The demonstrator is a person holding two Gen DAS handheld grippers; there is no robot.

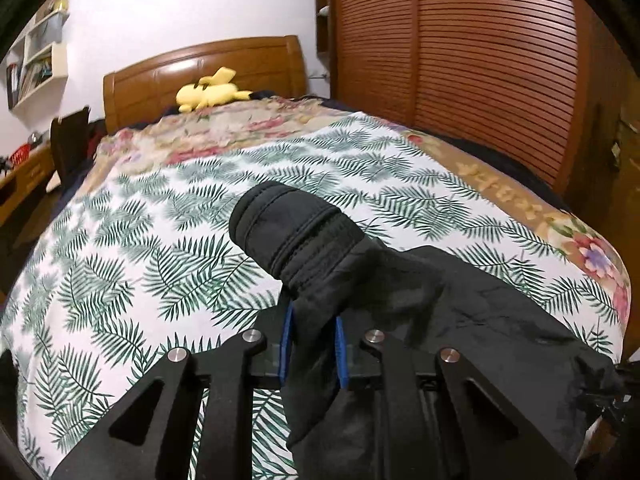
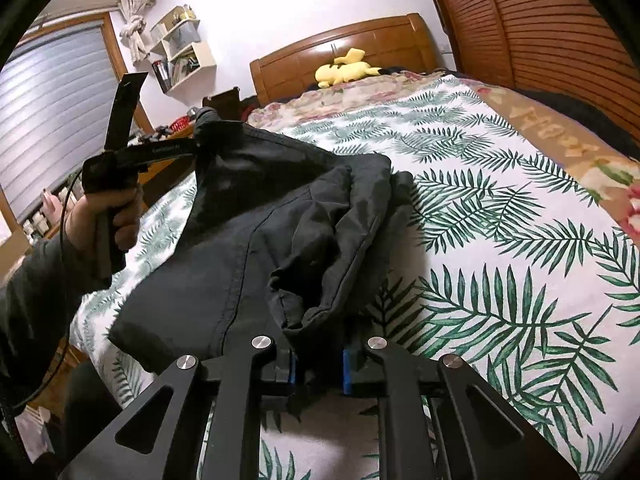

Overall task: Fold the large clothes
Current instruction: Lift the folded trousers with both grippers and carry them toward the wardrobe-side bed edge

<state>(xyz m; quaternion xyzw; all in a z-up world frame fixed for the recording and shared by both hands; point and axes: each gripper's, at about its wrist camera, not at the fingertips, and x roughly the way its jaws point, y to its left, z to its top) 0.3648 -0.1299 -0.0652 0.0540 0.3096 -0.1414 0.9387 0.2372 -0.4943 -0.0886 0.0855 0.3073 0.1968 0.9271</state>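
Black garment [image 2: 280, 216] lies near the foot edge of the bed [image 2: 500, 208], on the side toward the window, and both ends of it are lifted. We see our left hand-held gripper [image 1: 312, 344] pinching one part of the cloth between its blue pads [image 1: 286, 344]; the ribbed cuff [image 1: 292, 232] of the garment stands up above the fingers, clear of the bed. In the right wrist view the same left hand-held gripper [image 2: 200, 136] is held high by a hand [image 2: 108, 216] at the window side of the bed, with the cloth hanging from it. Our right hand-held gripper [image 2: 319, 364] is pressed together on a bunched fold of the garment close to the foot edge.

The leaf-print sheet [image 1: 140, 248] covers most of the bed and is bare from the garment up to the floral blanket [image 1: 240, 124] near the headboard [image 1: 204, 72], so there is wide open room toward that end. A yellow plush toy [image 1: 210, 90] lies at the head edge, well apart from the garment. Along one long edge stands a slatted wooden wardrobe [image 1: 460, 60], near the bed; on the opposite side a desk [image 1: 24, 176] stands beside the bed.
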